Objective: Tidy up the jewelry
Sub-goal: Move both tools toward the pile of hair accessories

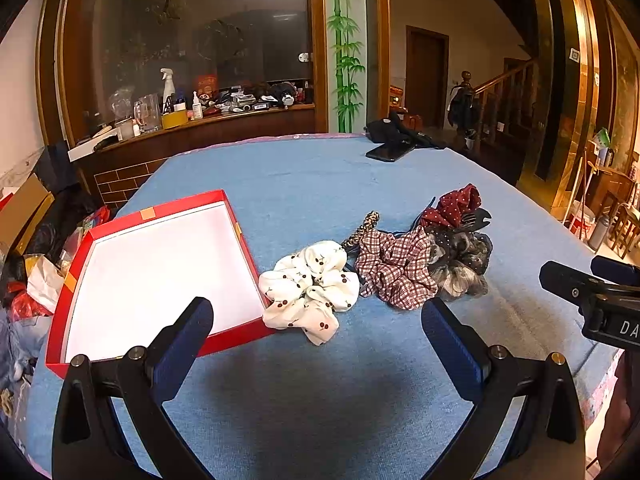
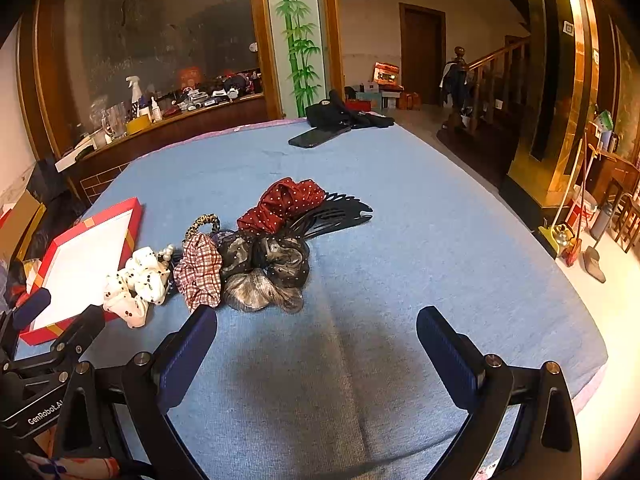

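A red box (image 1: 224,338) with a white inside lies open on the blue table; it shows at the left as the red box (image 2: 134,220) in the right wrist view. Beside it sit a white cherry-print scrunchie (image 1: 310,288) (image 2: 136,280), a red checked scrunchie (image 1: 394,266) (image 2: 200,272), a grey-black scrunchie (image 1: 464,260) (image 2: 264,272), a dark red dotted scrunchie (image 1: 456,204) (image 2: 288,200), a leopard hair tie (image 1: 366,226) (image 2: 204,222) and a black claw clip (image 2: 340,210). My left gripper (image 1: 318,320) stands open just short of the white scrunchie. My right gripper (image 2: 316,328) is open over bare cloth.
A black phone (image 1: 390,152) (image 2: 318,136) and a dark cloth bundle (image 2: 344,114) lie at the table's far edge. A cluttered wooden counter (image 1: 200,120) stands behind. Bags and boxes crowd the floor at left (image 1: 28,264). The blue table (image 2: 440,240) drops off to the right.
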A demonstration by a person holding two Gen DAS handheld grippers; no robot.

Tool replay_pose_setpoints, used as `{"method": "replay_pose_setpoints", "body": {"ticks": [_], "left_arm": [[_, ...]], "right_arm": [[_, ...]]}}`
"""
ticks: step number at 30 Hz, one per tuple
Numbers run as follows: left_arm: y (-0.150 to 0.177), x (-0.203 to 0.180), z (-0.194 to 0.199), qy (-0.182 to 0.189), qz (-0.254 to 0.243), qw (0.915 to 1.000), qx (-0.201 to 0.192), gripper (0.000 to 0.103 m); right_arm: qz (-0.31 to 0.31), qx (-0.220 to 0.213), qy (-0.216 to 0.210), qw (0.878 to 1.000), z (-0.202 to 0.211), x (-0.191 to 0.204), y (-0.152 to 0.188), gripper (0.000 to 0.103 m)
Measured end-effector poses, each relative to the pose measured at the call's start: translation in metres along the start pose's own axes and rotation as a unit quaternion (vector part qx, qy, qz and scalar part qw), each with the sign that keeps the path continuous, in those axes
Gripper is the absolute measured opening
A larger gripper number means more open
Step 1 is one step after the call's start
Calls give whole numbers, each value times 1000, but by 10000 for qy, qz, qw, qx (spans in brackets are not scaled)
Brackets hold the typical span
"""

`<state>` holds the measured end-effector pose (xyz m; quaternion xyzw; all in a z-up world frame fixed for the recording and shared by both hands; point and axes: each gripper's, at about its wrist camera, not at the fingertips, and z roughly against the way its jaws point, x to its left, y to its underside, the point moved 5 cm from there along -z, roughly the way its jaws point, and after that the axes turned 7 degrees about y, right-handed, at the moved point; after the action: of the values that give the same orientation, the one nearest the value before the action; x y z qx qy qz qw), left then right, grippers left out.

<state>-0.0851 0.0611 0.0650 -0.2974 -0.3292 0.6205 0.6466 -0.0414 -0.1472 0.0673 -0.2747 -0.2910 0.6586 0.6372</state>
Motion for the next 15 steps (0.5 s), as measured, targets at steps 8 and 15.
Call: {"method": "replay_pose_setpoints", "body": {"ticks": [8,15], "left_arm": [[3,4,-3,17,80,10000,-1,103],[5,13,-9,-1,187,9998,31,103]], "right_arm": [[52,17,3,10000,-2,4,1,102],[280,41,88,9996,-9,16,0,102]]}}
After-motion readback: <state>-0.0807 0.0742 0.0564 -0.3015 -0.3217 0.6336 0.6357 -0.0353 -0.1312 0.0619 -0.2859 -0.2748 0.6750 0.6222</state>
